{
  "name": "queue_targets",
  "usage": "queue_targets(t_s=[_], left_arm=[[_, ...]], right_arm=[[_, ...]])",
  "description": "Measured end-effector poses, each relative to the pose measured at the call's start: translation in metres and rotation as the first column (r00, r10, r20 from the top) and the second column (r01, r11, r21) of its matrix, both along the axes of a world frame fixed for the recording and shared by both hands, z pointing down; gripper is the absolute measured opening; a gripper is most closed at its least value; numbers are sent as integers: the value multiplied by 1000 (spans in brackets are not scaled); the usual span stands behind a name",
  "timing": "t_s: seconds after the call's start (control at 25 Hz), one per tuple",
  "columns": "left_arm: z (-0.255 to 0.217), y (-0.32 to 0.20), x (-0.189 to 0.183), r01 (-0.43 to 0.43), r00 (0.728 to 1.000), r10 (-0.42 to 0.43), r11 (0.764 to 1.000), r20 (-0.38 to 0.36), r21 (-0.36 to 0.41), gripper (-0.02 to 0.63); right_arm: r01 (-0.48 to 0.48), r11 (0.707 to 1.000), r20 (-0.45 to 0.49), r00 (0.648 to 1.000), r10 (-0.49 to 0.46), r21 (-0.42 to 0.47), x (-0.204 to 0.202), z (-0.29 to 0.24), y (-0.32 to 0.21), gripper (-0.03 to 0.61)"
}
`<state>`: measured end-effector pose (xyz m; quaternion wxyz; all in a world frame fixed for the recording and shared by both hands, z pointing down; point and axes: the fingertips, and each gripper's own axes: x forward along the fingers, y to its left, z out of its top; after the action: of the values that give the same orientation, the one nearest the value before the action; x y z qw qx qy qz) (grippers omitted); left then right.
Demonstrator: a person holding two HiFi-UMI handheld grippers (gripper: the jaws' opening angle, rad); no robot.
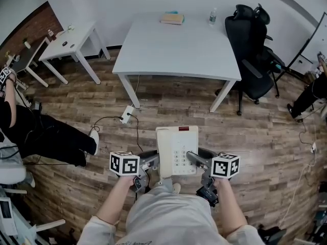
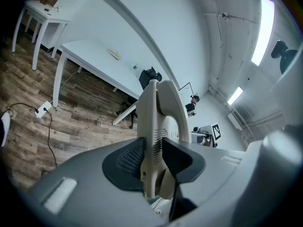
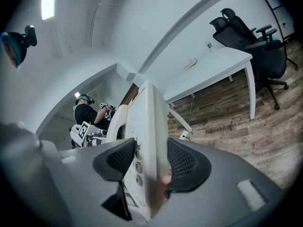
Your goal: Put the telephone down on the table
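A cream desk telephone [image 1: 177,149] with a keypad and its handset on the left hangs in the air over the wooden floor, close to my body. My left gripper [image 1: 156,160] is shut on its left, handset side. My right gripper [image 1: 194,157] is shut on its right edge. In the left gripper view the telephone [image 2: 156,122] stands edge-on between the dark pads of my left gripper [image 2: 154,161]. The right gripper view shows the telephone [image 3: 149,122], keypad side left, clamped in my right gripper [image 3: 151,163]. The white table [image 1: 179,52] stands ahead, well beyond the phone.
A book [image 1: 172,18] and a small bottle [image 1: 212,16] rest at the table's far edge. A black office chair [image 1: 253,55] stands to its right, a small white side table [image 1: 69,42] to its left. A power strip [image 1: 127,114] with cable lies on the floor. A seated person's legs [image 1: 48,134] reach in at left.
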<state>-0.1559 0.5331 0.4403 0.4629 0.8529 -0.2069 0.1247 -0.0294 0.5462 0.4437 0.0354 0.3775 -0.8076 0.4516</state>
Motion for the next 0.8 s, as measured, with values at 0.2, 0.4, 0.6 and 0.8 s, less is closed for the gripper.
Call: queue_targets(t_s=[0.2,0.4,0.6,0.8], left_arm=[[0,-2,7,-6,1000,6,1000,4,5,135],[0,-1,17,-11,1000,11,1000,-5,-4,135],[-1,-8,33,-21,1000,21,1000,0,0,135],[0,-26,41,-39,999,39,999,-7,-3,135]], right_arm=[[-2,1000,-2,1000,2,7,7,-1,-1,225],[-14,1000,-9,1000,14,14,17,-3,-1,227],[-14,1000,-19,1000,14,18,32,-4,-7,227],[-26,1000,-21,999,26,18,39,-4,-24,227]])
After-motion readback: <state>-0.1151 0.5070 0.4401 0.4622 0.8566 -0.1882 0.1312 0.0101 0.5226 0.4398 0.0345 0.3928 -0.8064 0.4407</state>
